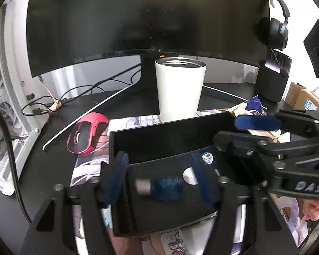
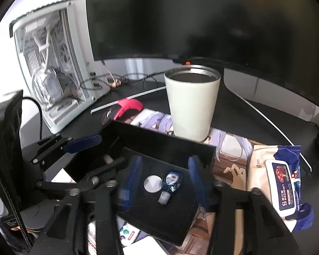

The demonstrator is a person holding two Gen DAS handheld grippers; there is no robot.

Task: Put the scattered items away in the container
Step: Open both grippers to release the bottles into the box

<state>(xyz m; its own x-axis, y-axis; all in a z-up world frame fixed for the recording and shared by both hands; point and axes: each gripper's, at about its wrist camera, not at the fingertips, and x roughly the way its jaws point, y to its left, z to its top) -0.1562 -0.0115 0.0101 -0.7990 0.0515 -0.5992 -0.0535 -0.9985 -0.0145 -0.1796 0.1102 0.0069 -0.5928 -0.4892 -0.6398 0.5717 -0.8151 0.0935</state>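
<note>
Black container (image 2: 159,146) on counter (image 1: 53,148), small blue bottle (image 2: 170,182) and white disc (image 2: 152,183) inside, left gripper (image 1: 161,180) and right gripper (image 2: 163,182) jaws spread, gripping nothing.

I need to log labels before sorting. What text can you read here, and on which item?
"DAS": right tongs' arm.
"sepeon": wipes pack lid; its smaller print is unreadable.
"80": wipes pack wrapper, roughly.
Small blue bottle badge: too small.
Stickers under the black box: blurred.
</note>
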